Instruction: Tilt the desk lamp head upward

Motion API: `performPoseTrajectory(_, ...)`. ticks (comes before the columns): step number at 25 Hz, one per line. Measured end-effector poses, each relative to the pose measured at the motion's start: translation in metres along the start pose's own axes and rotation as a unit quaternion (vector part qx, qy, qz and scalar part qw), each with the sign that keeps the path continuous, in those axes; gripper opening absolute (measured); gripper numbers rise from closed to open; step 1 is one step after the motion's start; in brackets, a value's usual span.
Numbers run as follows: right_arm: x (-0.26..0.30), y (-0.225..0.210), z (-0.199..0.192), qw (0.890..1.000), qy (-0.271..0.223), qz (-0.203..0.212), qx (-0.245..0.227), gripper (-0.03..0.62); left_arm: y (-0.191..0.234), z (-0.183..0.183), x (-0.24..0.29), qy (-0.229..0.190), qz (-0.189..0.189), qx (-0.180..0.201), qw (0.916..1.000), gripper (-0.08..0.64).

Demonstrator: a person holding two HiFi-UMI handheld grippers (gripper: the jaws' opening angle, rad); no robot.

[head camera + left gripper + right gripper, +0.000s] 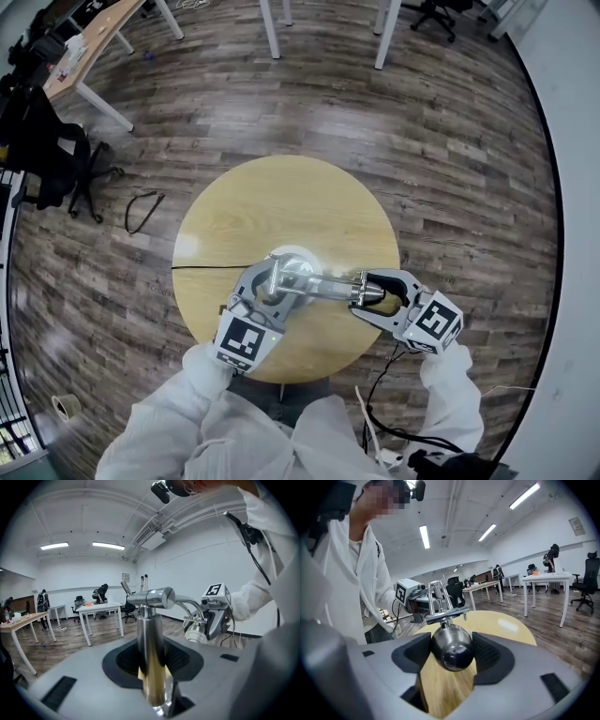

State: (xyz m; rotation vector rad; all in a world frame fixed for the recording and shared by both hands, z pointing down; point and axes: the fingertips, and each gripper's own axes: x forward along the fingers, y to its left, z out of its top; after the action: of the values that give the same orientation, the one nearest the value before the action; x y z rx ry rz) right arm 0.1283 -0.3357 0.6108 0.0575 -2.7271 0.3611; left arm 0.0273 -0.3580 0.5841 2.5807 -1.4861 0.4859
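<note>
Right gripper (451, 645): clamped on the lamp head (451, 652); both pads (490, 657) touch its rounded chrome shell, whose back end faces this gripper's camera.
Left gripper (150, 649): jaws closed round the upright post (150, 634); the dark pads seem to touch it on both sides, so it looks like a bracing hold.
Head, place: right of centre and low in the head view, at the end of the thin arm (323, 289) that runs from the post top towards the right of the frame.
Head, attitude: in the left gripper view its mouth appears to face down towards the tabletop; no upward tilt can be made out.
Post and base: the post rises from a pale round base (298, 255) near the middle of the head view, just above the left gripper.
Tabletop (281, 197): round, light wood, bare apart from the lamp; a thin dark cable (202, 268) runs from the base to its left edge.
Done: by my reading, both holds are set, one on the post and one on the head.
Left to do: the tilt itself, swinging the head's mouth upward while the post is held steady, then letting go with both grippers.
Progress: early, I judge; set up, the main move not yet made.
</note>
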Motion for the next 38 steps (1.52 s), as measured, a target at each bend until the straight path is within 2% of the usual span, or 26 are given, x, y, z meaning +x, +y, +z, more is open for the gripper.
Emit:
performPoseTrajectory(9,-0.054,0.008,0.056,0.999,-0.008,-0.039,-0.036,0.285,-0.003,-0.005,0.007,0.007,-0.011,-0.003,0.9999,0.109)
performPoseTrajectory(15,-0.074,0.02,0.099,0.997,-0.009,-0.045,-0.066,0.284,-0.002,-0.003,0.006,-0.004,-0.011,-0.013,0.9998,0.107)
performPoseTrajectory(22,-0.085,0.042,0.157,0.991,-0.035,-0.055,-0.118,0.282,-0.003,-0.003,0.004,-0.005,-0.01,-0.013,0.9999,0.107)
performPoseTrajectory(31,-0.078,0.06,0.207,0.985,-0.021,-0.064,-0.157,0.282,-0.002,-0.001,0.001,-0.002,-0.015,-0.009,0.9999,0.107)
performPoseTrajectory(38,-0.065,0.074,0.233,0.981,0.031,-0.063,-0.184,0.281,-0.003,-0.001,-0.002,0.002,-0.015,-0.01,0.9998,0.107)
